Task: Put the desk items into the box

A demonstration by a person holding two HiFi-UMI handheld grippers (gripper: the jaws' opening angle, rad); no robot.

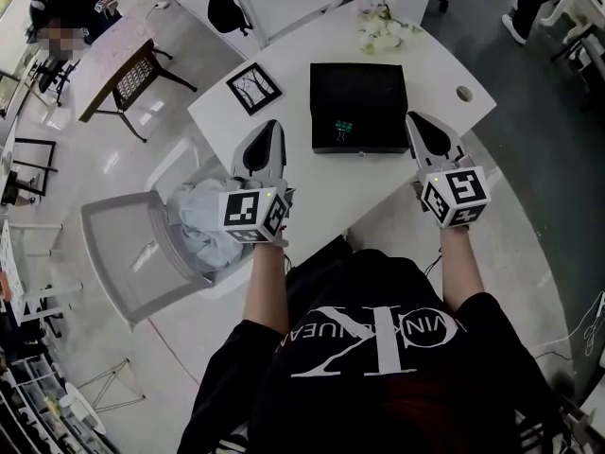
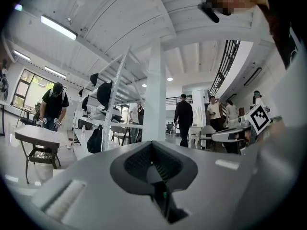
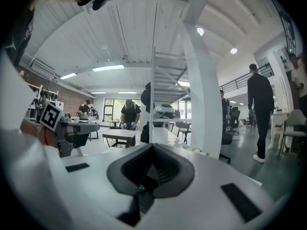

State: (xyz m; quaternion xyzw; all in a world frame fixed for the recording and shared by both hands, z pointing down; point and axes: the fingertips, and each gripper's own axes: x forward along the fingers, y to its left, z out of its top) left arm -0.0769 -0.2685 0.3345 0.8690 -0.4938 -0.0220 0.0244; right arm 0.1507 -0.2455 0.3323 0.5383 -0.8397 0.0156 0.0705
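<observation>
A: Starting with the biggest?

B: Looking down on the white counter (image 1: 284,121), running across the middle of the scene. Noticing a grey chair (image 1: 118,253) just left of its near edge, carrying a pale bundle of cloth (image 1: 198,218).

A: Finding the task's thing where?

B: Spotting the black box (image 1: 359,83) sitting at the centre of the counter, lying open at the top and showing a dark inside.

A: Holding the tools how?

B: Gripping the left hand-held gripper (image 1: 273,124) at the near left edge of the counter, just left of the box, pointing far. Pressing its jaws together and pinching nothing, going by the left gripper view. Gripping the right hand-held gripper (image 1: 413,117) just right of the box, pointing far too. Pressing those jaws together as well, again clamping nothing, going by the right gripper view.

A: Moving on to the small things?

B: Seeing a black-framed picture (image 1: 253,88) lying flat on the counter, left of the box and a little farther off. Making out white flowers (image 1: 383,28) at the far edge, beyond the box. Catching a small green thing (image 1: 342,128) lying inside the box, close to its near wall, being too small to name. Noting a round hole (image 1: 463,93) in the counter, right of the box.
</observation>
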